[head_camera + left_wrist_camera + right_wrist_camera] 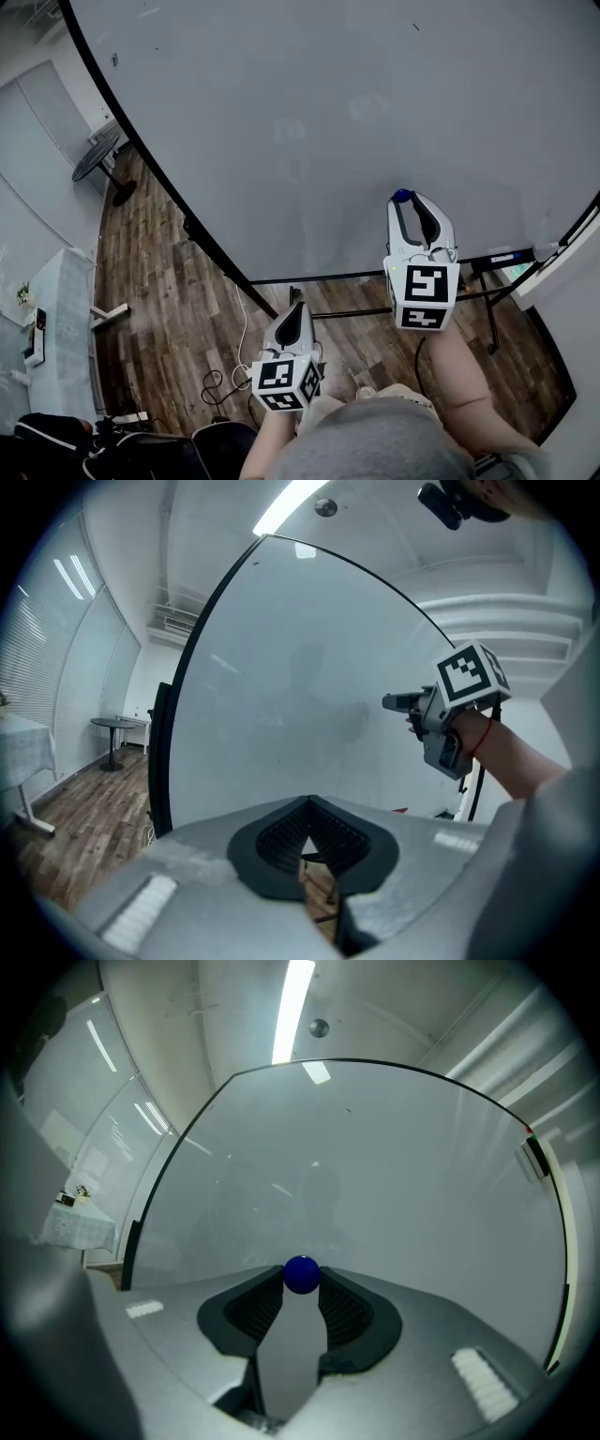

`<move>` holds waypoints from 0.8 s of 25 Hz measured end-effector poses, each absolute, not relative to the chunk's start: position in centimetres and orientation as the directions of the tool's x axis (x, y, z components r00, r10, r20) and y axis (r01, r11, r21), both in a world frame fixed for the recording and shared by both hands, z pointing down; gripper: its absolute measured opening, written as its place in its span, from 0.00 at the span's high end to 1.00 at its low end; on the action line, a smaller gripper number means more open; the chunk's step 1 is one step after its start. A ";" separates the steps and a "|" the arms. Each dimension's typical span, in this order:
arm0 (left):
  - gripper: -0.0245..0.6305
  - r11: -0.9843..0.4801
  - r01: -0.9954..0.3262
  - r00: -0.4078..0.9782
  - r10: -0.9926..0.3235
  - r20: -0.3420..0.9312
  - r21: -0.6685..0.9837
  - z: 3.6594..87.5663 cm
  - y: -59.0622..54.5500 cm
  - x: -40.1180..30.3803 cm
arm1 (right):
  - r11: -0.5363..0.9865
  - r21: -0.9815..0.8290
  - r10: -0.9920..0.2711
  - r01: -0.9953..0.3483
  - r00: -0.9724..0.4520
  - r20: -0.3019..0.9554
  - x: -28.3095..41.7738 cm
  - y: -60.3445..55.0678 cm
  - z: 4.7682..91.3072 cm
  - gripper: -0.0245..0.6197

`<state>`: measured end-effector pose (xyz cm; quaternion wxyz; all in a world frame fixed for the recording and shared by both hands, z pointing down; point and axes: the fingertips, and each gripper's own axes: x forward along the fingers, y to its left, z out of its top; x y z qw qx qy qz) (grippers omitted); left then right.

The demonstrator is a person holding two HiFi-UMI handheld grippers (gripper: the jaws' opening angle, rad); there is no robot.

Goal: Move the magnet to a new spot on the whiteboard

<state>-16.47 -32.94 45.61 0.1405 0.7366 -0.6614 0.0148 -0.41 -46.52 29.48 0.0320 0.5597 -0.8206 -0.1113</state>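
Head view shows the whiteboard point(328, 112) as the biggest thing; it fills all the space ahead of both grippers. Its surface is pale and bare, with a dark rim.

The right gripper point(405, 199) is raised and points at the board. The left gripper point(297, 309) is lower, to its left and further back from the board. In the left gripper view the jaws are pressed together at the tips and I see nothing between them, so this gripper carries nothing.

In the right gripper view the jaws are partly spread and they pinch the magnet point(301, 1275) right at their tips, one ribbed pad on each side. The magnet is a small blue ball. It sits at the very front of the gripper, between the jaws and the board. I cannot tell if it touches the board or is just off it.

I judge the magnet to be light, hard and smooth. A round, glossy thing like this can easily slip or roll out of the pads, and only the tips have it. The board will probably pull on it when it comes near. The best hold, I think, is across the widest part of the ball, and a little deeper in the ribbed pads than now.
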 end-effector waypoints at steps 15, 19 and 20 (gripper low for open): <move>0.96 -0.155 -0.970 0.190 -0.964 0.187 0.186 43.8 -32.4 -22.4 | 0.339 0.246 -0.925 -0.908 -0.369 -0.087 -7.6 -43.7 27.1 0.77; 0.96 -0.159 -0.970 0.193 -0.963 0.187 0.183 44.0 -32.2 -23.6 | 0.347 0.243 -0.921 -0.906 -0.378 -0.095 -9.2 -43.5 26.9 0.77; 0.96 -0.158 -0.971 0.192 -0.963 0.188 0.182 44.1 -32.1 -24.0 | 0.350 0.244 -0.919 -0.904 -0.382 -0.095 -9.8 -43.4 26.9 0.77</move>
